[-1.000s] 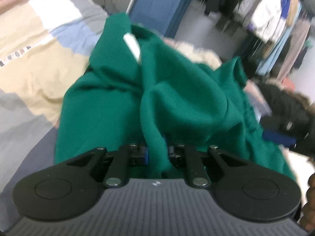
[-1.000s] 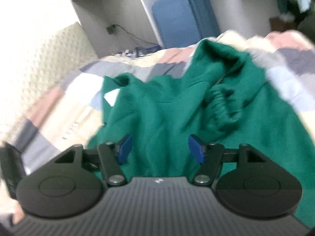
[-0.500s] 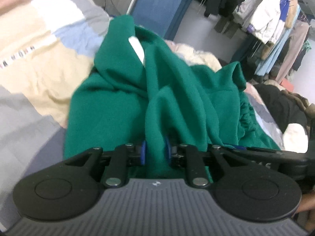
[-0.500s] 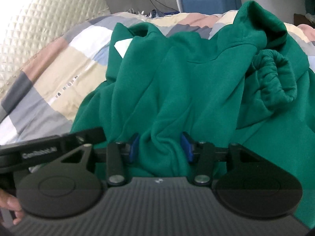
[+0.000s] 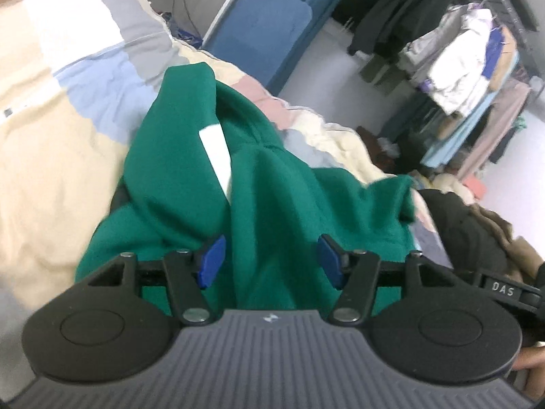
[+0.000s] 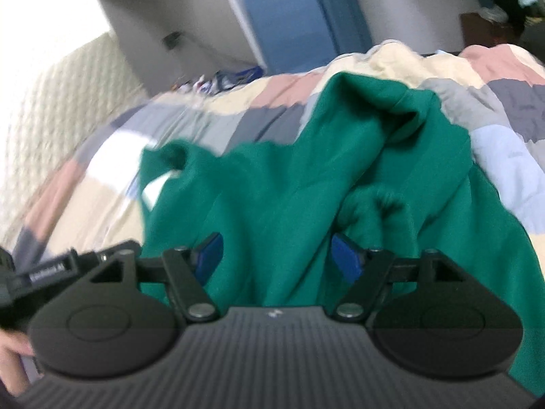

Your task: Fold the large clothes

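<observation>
A crumpled green fleece hoodie (image 5: 272, 204) lies on the patchwork-quilted bed (image 5: 51, 136). Left gripper (image 5: 269, 260) and right gripper (image 6: 277, 257) jaws, spread, have just opened; fabric lies loose between them. "DAS" shows on the other gripper's body.

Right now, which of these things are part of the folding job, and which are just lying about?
Part of the job:
green hoodie
left tool, open
right tool, open

Just lying about:
patchwork quilt
blue chair
clothes rack
dark clothes pile
</observation>
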{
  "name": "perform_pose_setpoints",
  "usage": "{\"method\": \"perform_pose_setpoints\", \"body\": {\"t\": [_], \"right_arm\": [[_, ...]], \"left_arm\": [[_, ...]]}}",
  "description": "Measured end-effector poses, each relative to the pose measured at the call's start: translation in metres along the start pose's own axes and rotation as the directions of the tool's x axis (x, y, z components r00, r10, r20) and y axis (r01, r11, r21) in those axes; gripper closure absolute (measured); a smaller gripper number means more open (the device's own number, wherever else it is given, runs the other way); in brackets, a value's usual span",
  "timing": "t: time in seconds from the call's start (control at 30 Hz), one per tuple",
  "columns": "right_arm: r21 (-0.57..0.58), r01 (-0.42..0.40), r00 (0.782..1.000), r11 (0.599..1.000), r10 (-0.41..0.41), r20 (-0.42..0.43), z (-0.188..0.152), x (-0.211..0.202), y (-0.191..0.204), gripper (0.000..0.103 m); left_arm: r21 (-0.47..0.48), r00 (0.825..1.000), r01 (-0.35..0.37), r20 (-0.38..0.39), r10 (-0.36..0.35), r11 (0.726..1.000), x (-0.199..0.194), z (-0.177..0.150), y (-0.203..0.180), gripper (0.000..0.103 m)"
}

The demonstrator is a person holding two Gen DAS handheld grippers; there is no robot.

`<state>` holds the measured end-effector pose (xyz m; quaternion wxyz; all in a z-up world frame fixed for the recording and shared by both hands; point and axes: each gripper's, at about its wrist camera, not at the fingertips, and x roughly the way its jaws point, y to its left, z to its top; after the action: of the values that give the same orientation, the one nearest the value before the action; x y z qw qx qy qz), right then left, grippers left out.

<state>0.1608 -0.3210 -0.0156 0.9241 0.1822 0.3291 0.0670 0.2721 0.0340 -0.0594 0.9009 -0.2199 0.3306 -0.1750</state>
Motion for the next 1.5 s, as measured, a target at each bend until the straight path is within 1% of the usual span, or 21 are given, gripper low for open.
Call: {"method": "perform_pose_setpoints", "body": {"t": [0.1,0.17,0.23,0.27,0.3,0.33,0.37,0.43,0.53,0.6,0.63,0.7,0.8,0.87,0.93,1.0,1.17,1.23,1.4,1.43,1.5], "right_arm": [[0.022,0.037,0.999,0.999,-0.037,0.005,0.012,0.027,-0.013,0.032],[0.013,0.058,0.998,0.998,-0.058,-0.003,0.017,0.044,-0.021,0.036],[-0.016,0.08,0.996,0.997,-0.08,-0.026,0.021,0.057,-0.026,0.058],[-0.025,0.084,0.996,0.996,-0.084,-0.034,0.023,0.06,-0.028,0.066],[-0.026,0.072,0.996,0.997,-0.073,-0.04,0.026,0.062,-0.031,0.08],[-0.02,0.052,0.998,0.998,-0.053,-0.039,0.028,0.061,-0.035,0.088],[-0.016,0.042,0.999,0.999,-0.042,-0.028,0.032,0.057,-0.037,0.09],[-0.006,0.035,0.999,0.999,-0.035,-0.012,0.044,0.046,-0.039,0.092],[0.034,0.007,0.998,0.999,-0.009,0.063,0.069,0.028,-0.047,0.093],[0.035,0.017,0.994,0.999,-0.021,0.105,0.085,0.024,-0.052,0.093],[0.028,0.033,0.994,0.999,-0.036,0.106,0.091,0.028,-0.053,0.093],[0.005,0.072,0.993,0.997,-0.073,0.098,0.099,0.04,-0.054,0.092],[-0.04,0.133,0.99,0.99,-0.131,0.052,0.094,0.069,-0.052,0.092],[-0.082,0.169,0.986,0.982,-0.167,0.029,0.084,0.09,-0.053,0.092],[-0.112,0.193,0.981,0.975,-0.196,-0.01,0.071,0.108,-0.058,0.092],[-0.106,0.202,0.977,0.974,-0.207,-0.045,0.059,0.123,-0.066,0.092],[-0.062,0.175,0.983,0.983,-0.178,-0.048,0.061,0.119,-0.071,0.091],[-0.042,0.164,0.985,0.986,-0.166,-0.038,0.062,0.109,-0.068,0.086],[-0.024,0.139,0.99,0.99,-0.14,-0.019,0.054,0.074,-0.059,0.071],[-0.018,0.127,0.992,0.992,-0.128,-0.01,0.051,0.065,-0.057,0.065],[-0.01,0.106,0.994,0.994,-0.105,0.005,0.043,0.046,-0.051,0.059]], "left_arm": [[-0.017,1.0,0.0,-0.019,0.0,1.0,0.03,0.016,0.0,0.036],[0.014,0.999,-0.019,-0.027,0.02,1.0,0.046,0.022,-0.006,0.038],[0.038,0.998,-0.038,-0.047,0.04,0.999,0.058,0.025,-0.01,0.04],[0.063,0.998,-0.037,-0.053,0.04,0.997,0.061,0.026,-0.013,0.055],[0.092,0.997,-0.04,-0.061,0.046,0.995,0.065,0.027,-0.017,0.072],[0.12,0.996,-0.046,-0.067,0.054,0.992,0.067,0.028,-0.02,0.079],[0.131,0.996,-0.046,-0.073,0.056,0.99,0.067,0.028,-0.022,0.092],[0.104,0.996,0.013,-0.085,-0.004,0.994,0.064,0.034,-0.023,0.095],[0.021,0.992,0.112,-0.059,-0.111,0.993,0.053,0.046,-0.022,0.096],[-0.04,0.982,0.183,-0.038,-0.184,0.982,0.051,0.05,-0.021,0.096],[-0.051,0.98,0.196,-0.033,-0.198,0.979,0.053,0.051,-0.022,0.096],[-0.008,0.984,0.175,-0.04,-0.175,0.985,0.06,0.048,-0.03,0.096],[0.058,0.994,0.097,-0.061,-0.093,0.994,0.08,0.037,-0.035,0.096],[0.117,0.997,0.038,-0.073,-0.029,0.992,0.094,0.028,-0.037,0.096],[0.168,0.995,-0.019,-0.095,0.036,0.986,0.11,0.018,-0.036,0.095],[0.185,0.991,-0.047,-0.115,0.069,0.982,0.121,0.012,-0.033,0.095],[0.188,0.991,-0.05,-0.116,0.073,0.981,0.12,0.013,-0.034,0.095],[0.191,0.991,-0.053,-0.108,0.075,0.98,0.111,0.013,-0.036,0.094],[0.216,0.993,-0.07,-0.082,0.09,0.974,0.073,0.008,-0.049,0.072],[0.215,0.993,-0.061,-0.083,0.08,0.975,0.065,0.005,-0.051,0.07],[0.222,0.995,-0.052,-0.076,0.07,0.974,0.047,-0.001,-0.056,0.069]]}}
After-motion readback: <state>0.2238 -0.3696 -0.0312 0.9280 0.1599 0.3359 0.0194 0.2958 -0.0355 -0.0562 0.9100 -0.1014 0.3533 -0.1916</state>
